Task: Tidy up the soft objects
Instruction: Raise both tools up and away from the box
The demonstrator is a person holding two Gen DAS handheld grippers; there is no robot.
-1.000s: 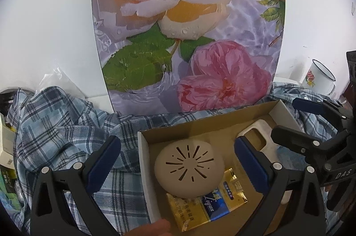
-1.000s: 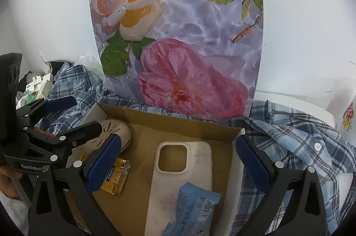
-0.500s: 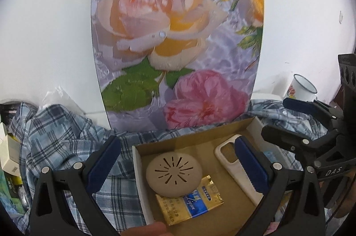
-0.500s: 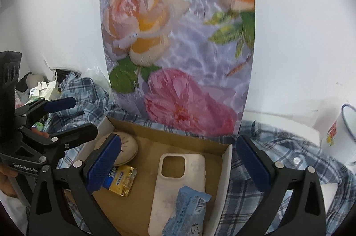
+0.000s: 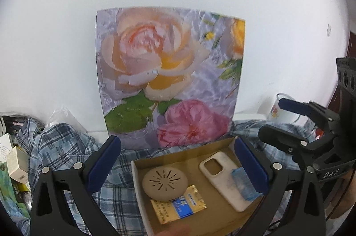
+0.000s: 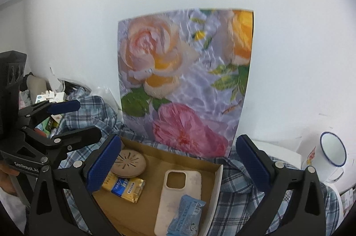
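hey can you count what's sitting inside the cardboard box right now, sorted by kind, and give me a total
Round vented beige disc: 1
Gold and blue packet: 1
Beige phone case: 1
Light blue tissue pack: 1
Total in the cardboard box: 4

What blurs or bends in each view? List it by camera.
Left wrist view: fisheye bows the rose poster, black vignette at the corners, the blue packet smeared. Right wrist view: same bowing, poster's upper right edge motion-blurred, phone case fairly sharp. Both: flat light, washed-out wall, no hard shadows.
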